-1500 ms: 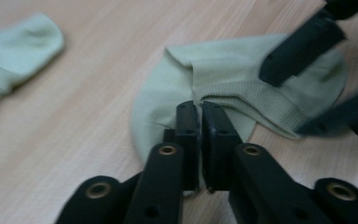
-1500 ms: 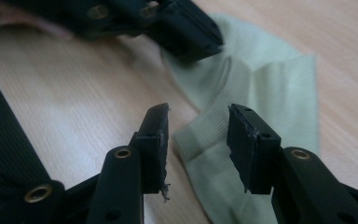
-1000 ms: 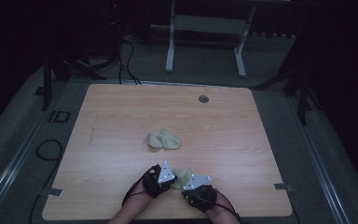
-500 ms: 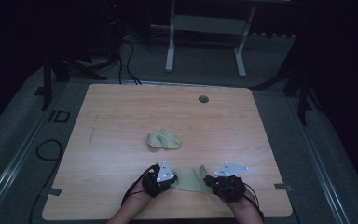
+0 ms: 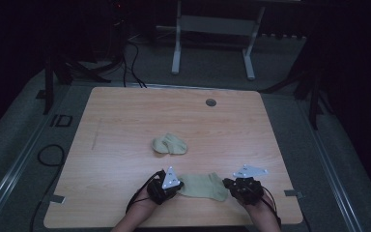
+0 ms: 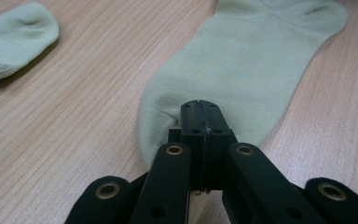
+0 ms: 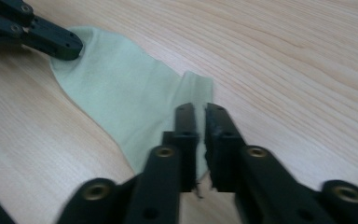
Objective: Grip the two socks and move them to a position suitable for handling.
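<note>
**Both grippers pinch the ends of one flat sock**

High view: a pale green sock [image 5: 202, 186] lies stretched flat near the lower edge of the wooden table [image 5: 125, 121], just below the frame's centre. The left gripper [image 5: 166, 186] sits at the sock's left end and the right gripper [image 5: 232, 186] at its right end, each held in a hand that enters from the bottom. A second sock [image 5: 170, 144], bunched up, lies above them near the middle of the table, apart from the stretched one.

Left gripper view: the left gripper [image 6: 200, 109] has its jaws pressed fully together on the near edge of the sock [image 6: 251, 60], which runs away toward the upper right. The second sock [image 6: 14, 32] shows at the upper left.

Right gripper view: the right gripper [image 7: 200, 114] is all but closed, a thin fold of sock [image 7: 121, 93] cloth caught between its jaws. The left gripper [image 7: 72, 46] grips the far end at the upper left.
</note>
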Motion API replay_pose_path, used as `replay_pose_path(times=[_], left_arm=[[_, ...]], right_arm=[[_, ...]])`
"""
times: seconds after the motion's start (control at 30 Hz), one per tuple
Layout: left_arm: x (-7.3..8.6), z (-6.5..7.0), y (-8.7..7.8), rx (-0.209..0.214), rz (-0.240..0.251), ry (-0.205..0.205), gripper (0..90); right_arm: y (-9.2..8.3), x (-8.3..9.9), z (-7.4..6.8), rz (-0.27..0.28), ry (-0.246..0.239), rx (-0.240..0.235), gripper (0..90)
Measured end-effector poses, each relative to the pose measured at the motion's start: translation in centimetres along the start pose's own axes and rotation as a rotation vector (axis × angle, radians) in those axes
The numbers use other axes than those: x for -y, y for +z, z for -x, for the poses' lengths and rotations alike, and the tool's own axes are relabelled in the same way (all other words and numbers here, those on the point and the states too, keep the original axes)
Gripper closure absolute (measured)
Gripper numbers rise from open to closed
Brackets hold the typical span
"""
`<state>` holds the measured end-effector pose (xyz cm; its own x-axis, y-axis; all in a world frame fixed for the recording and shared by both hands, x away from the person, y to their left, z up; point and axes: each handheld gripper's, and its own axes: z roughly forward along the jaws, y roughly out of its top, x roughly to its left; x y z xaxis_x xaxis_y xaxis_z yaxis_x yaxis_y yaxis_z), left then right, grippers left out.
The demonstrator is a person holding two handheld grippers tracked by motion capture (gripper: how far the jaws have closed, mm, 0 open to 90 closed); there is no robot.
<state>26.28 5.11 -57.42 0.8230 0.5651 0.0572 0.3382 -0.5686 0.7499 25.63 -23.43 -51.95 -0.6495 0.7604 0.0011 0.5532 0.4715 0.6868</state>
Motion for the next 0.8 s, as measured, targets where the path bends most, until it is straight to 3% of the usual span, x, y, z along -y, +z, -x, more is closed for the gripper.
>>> replay_pose_path(times=[0.2, 0.4, 0.8], left_arm=[[0.1, -0.1, -0.1, 0.005, 0.000, -0.001, 89.4], [0.1, 0.0, -0.2, 0.006, -0.001, -0.005, 89.3], [0.0, 0.1, 0.1, 0.018, 0.009, -0.018, 89.2]], right_arm=[[2.8, -1.1, -0.3, -0.034, -0.048, 0.003, 89.5], [5.1, -1.0, 0.1, -0.086, -0.051, 0.025, 89.8], [4.5, 0.0, 1.7, -0.078, -0.006, 0.036, 89.8]])
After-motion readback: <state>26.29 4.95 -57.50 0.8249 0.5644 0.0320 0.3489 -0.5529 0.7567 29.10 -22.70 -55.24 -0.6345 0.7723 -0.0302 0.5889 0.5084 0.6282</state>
